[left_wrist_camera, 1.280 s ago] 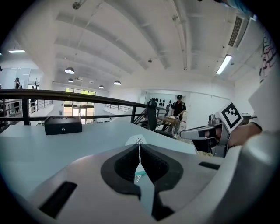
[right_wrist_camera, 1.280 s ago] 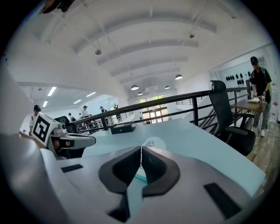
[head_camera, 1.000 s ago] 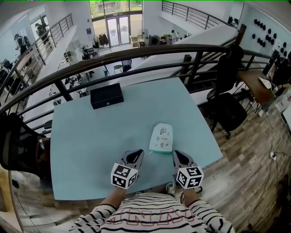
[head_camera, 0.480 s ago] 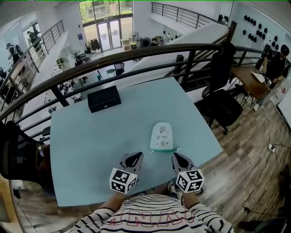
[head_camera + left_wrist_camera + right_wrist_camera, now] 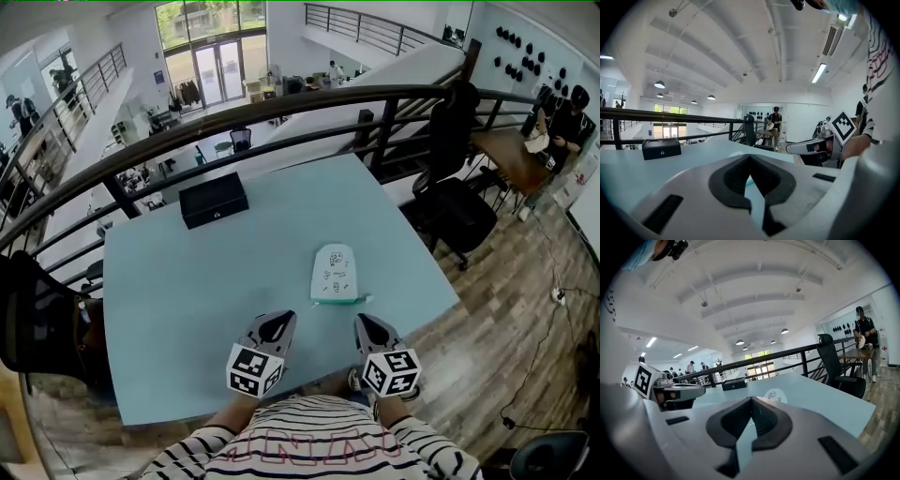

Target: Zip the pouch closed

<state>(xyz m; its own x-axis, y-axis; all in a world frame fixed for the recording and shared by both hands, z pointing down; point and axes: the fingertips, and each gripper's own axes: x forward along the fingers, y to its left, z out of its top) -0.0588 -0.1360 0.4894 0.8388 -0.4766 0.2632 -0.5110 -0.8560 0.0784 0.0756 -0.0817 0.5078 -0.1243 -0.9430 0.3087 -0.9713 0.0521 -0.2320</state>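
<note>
Now | pouch (image 5: 335, 273) looks soft, light, likely to slide | steady it beside zip edge (image 5: 336, 300), then pinch the pull | left gripper (image 5: 278, 320), right gripper (image 5: 364, 322) near pouch: jaws together, empty

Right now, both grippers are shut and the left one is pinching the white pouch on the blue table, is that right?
Not quite. Both are shut, but the left gripper pinches nothing. The head view shows the white pouch lying on the blue table ahead of it, clear of its jaws.
</note>
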